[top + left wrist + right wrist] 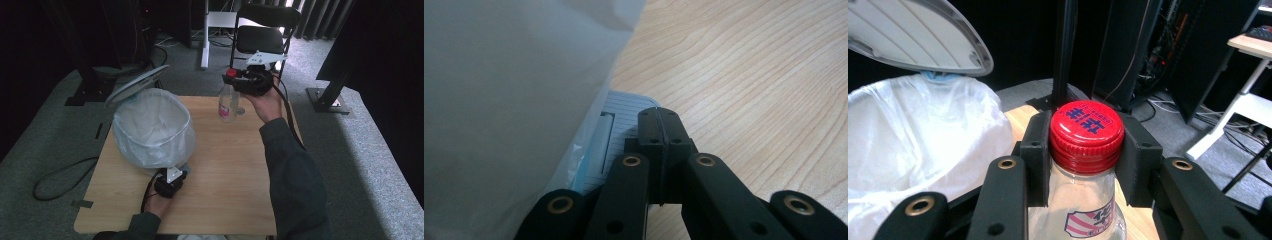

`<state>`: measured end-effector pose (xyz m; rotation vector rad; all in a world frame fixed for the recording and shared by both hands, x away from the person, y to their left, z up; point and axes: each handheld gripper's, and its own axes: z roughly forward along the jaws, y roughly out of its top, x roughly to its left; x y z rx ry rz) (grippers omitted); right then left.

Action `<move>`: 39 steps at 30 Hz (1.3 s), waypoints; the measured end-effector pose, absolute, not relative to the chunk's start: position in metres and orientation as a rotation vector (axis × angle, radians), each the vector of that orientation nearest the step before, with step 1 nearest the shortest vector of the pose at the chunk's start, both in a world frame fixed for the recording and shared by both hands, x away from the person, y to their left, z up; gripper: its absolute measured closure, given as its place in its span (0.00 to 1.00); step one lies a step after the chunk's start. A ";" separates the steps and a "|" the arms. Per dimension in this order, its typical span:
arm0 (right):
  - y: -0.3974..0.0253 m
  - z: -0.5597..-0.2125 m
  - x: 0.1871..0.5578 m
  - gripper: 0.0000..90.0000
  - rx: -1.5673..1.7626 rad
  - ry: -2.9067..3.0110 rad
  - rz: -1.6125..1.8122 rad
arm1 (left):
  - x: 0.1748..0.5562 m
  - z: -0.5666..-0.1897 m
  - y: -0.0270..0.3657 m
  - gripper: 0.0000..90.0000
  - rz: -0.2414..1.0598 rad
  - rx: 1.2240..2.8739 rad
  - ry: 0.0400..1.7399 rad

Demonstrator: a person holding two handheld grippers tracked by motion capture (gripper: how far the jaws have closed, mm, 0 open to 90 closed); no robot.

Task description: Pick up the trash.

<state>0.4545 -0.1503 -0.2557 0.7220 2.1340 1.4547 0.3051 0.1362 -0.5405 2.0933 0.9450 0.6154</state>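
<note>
- Lined pedal bin, lid up: the left gripper, jaws fully together, presses its pedal.
- Clear bottle, far table edge: the right gripper clamps its red cap.
- Next, likely: carry it over the bin and release.

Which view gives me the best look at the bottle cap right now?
The right gripper view: the red cap sits close up between the right gripper jaws, print readable. The high view shows it as a small red spot atop the bottle.
</note>
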 end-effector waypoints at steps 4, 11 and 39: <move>-0.143 -0.247 0.454 0.69 0.697 2.137 1.473 | 0.305 -0.540 0.136 1.00 0.615 2.093 0.946; -0.130 -0.233 0.452 0.69 0.659 2.143 1.498 | 0.305 -0.540 0.136 1.00 0.616 2.093 0.946; -0.081 -0.191 0.444 0.69 0.516 2.151 1.583 | 0.305 -0.541 0.136 1.00 0.618 2.088 0.950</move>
